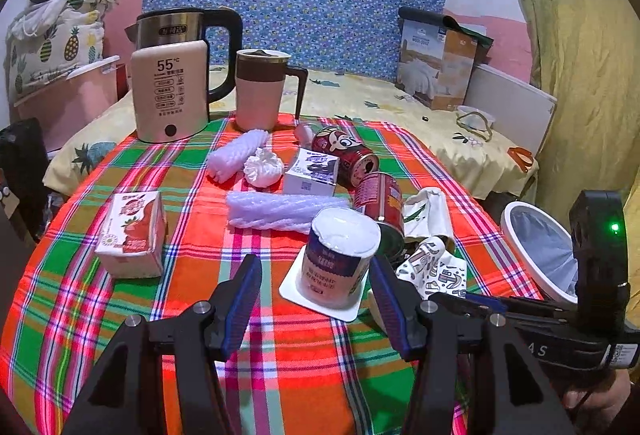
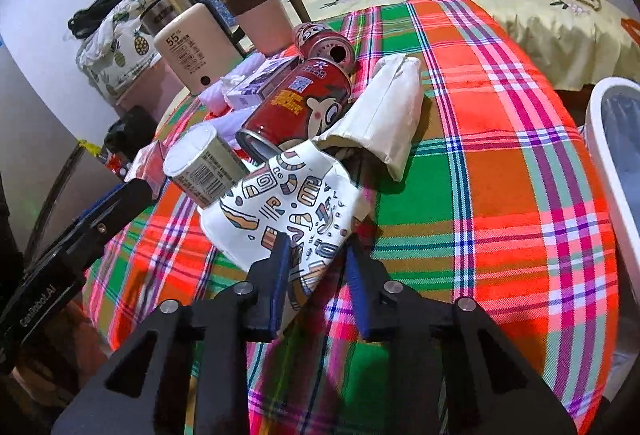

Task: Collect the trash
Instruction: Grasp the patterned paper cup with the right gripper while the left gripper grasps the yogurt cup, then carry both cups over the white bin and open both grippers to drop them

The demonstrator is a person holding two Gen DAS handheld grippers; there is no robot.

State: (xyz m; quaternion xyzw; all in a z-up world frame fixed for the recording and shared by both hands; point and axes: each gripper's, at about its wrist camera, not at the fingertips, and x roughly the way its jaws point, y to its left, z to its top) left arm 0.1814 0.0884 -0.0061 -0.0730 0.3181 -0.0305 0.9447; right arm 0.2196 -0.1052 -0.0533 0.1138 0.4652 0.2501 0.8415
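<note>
My right gripper (image 2: 318, 263) is shut on the lower edge of a crushed white paper cup with a coloured pattern (image 2: 292, 203), which lies on the plaid tablecloth (image 2: 500, 195). The same cup (image 1: 432, 267) shows in the left wrist view, just right of my left gripper (image 1: 316, 267). That gripper is open. An upside-down yogurt cup (image 1: 340, 255) stands just ahead of its fingertips, untouched. Two red drink cans (image 2: 300, 103) and a folded cream paper bag (image 2: 384, 115) lie beyond the patterned cup.
A white bin with a grey liner (image 1: 540, 251) stands off the table's right edge. Also on the table are a strawberry carton (image 1: 134, 235), a blue-white carton (image 1: 310, 171), foam netting (image 1: 280, 211), a tissue ball (image 1: 262, 167), a kettle (image 1: 172, 87) and a mug (image 1: 260, 91).
</note>
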